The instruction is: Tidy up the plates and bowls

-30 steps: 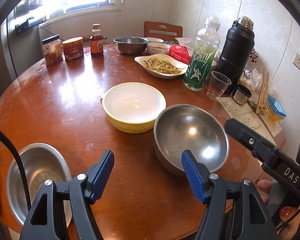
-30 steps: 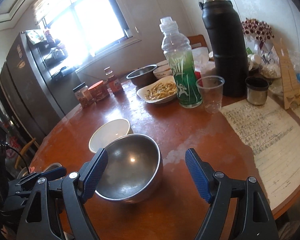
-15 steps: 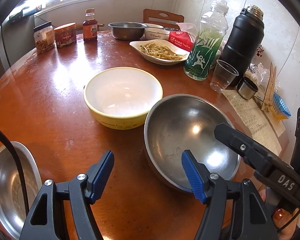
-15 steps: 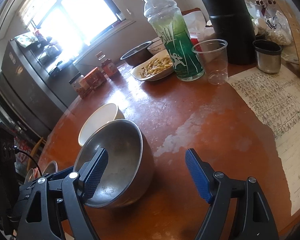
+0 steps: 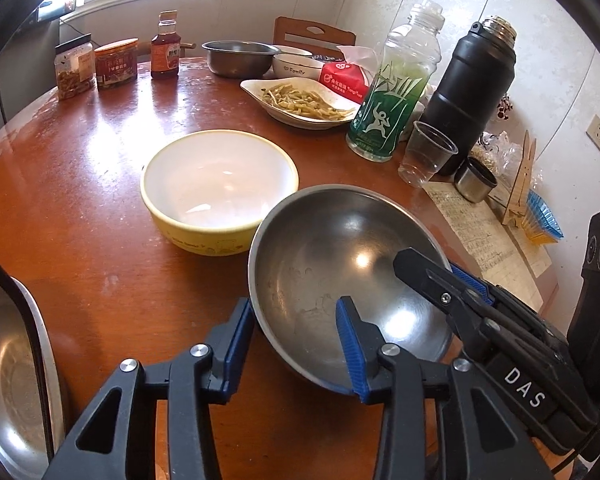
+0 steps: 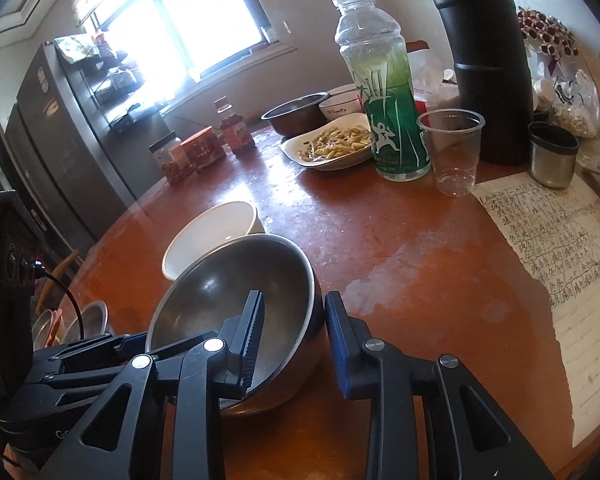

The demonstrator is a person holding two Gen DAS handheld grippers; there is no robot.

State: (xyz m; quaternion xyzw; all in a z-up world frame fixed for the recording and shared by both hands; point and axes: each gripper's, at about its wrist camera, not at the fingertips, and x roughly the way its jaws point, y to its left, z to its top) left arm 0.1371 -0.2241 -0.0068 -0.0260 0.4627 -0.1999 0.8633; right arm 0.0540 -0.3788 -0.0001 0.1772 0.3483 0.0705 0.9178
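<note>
Steel bowl (image 5: 340, 264) near the table's (image 5: 80, 200) near edge, tilted, rim touching or just short of the yellow bowl (image 5: 220, 188) beside it toward the table's middle. Left gripper (image 5: 296, 344) straddling the steel bowl's near rim: one blue finger outside the wall, the other inside the bowl; jaws narrowed around the rim, though whether pinching firmly cannot be told. Right gripper (image 6: 294, 340) on the same bowl's opposite side, one finger inside the bowl, the other outside against the wall, jaws drawn close about the rim; full contact likewise not clear. Yellow bowl white inside, upright, nothing in it. A second steel bowl (image 5: 16, 376) at the table's near left edge, partly cut off. Along the far edge: two jars (image 5: 94, 66), a small sauce bottle (image 5: 165, 46), a steel basin (image 5: 240, 56) and a white bowl (image 5: 298, 66) marked "Family". A white dish of yellowish strips (image 5: 304, 102) just in front of those. Toward the right edge: a green-labelled plastic bottle (image 5: 396, 92), a clear plastic cup (image 5: 426, 154), a black flask (image 5: 472, 92), a small steel cup (image 5: 474, 180) and a handwritten sheet of paper (image 6: 552, 264) lying flat.
</note>
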